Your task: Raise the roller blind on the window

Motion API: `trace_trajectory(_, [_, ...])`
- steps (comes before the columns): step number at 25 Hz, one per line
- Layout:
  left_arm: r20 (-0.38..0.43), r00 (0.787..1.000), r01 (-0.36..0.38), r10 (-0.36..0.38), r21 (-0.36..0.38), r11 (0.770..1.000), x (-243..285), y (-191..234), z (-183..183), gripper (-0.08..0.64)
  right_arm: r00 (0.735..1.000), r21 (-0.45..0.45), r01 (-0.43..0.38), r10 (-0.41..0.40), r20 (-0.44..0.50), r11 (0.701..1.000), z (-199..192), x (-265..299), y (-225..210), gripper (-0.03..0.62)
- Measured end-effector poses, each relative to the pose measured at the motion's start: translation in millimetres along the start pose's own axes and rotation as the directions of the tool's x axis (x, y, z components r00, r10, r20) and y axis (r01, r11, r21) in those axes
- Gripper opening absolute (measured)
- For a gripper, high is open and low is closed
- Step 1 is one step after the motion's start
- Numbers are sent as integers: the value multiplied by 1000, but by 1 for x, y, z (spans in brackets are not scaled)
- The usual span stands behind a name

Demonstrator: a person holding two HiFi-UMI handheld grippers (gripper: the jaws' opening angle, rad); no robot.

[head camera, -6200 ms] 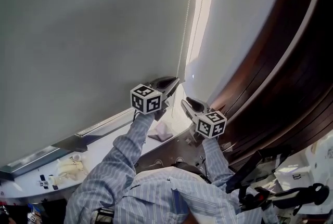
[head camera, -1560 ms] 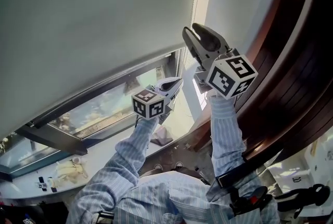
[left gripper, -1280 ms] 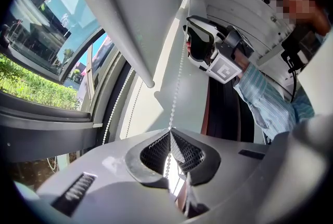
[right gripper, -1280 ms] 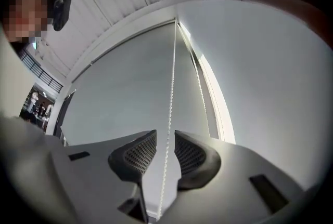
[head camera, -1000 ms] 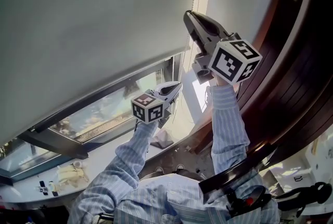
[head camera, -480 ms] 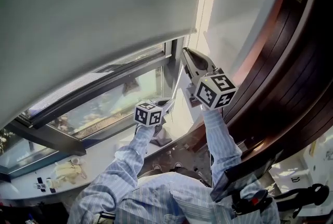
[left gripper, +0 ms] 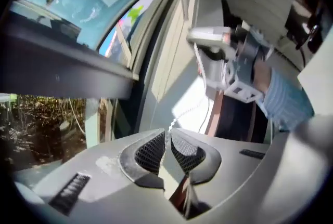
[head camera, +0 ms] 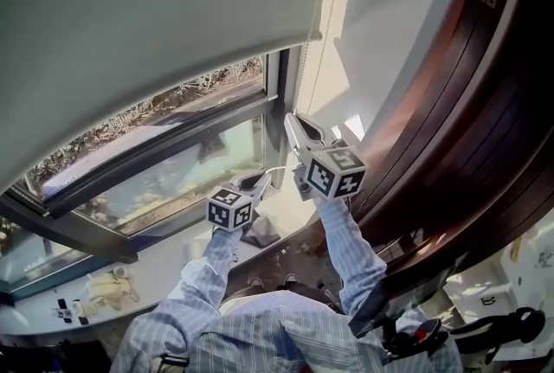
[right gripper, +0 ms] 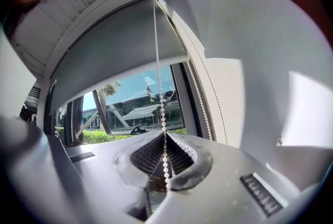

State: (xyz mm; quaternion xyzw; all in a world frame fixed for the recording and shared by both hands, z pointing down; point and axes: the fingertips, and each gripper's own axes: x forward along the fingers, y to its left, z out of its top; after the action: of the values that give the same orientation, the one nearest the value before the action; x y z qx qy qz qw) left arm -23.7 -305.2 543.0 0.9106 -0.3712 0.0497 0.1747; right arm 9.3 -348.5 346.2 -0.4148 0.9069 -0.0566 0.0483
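Windowsill (head camera: pixel 164 257) white, roller blind (head camera: pixel 156 16) part raised, right claw (right gripper: pixel 164 137) pinching bead cord (right gripper: pixel 161 98), left claw (left gripper: pixel 168 137) gripping it, jaws just opening

Sunlight comes through a dark-framed window (head camera: pixel 173 163) at centre left onto a pale sill (head camera: pixel 160 266) at lower left and a white wall (head camera: pixel 389 8) at upper centre, with dark wood panelling (head camera: pixel 489 120) filling the right.
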Motion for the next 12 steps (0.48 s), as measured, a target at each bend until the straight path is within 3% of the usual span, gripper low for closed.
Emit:
trace_trajectory(2, [140, 989, 36, -36, -3, 999, -24, -11, 56, 14, 1000, -21, 5, -5, -3, 1000, 1, -1, -1, 14])
trace_trajectory(4, [228, 967, 109, -114, 36, 993, -40, -30, 115, 15, 1000, -36, 7, -6, 1, 999, 1, -3, 0, 14])
trace_trajectory(8, [314, 902, 236, -297, 218, 947, -58, -82, 235, 34, 1000, -45, -2, 2, 5, 999, 1, -5, 6, 14])
trace_trajectory(10, [368, 867, 227, -337, 311, 923, -67, -105, 291, 103, 1000, -56, -3, 3, 2, 998, 1, -6, 9, 14])
trace_trajectory(12, [400, 853, 173, -337, 392, 903, -69, -119, 334, 115, 1000, -57, -6, 6, 2, 998, 0, -7, 11, 14])
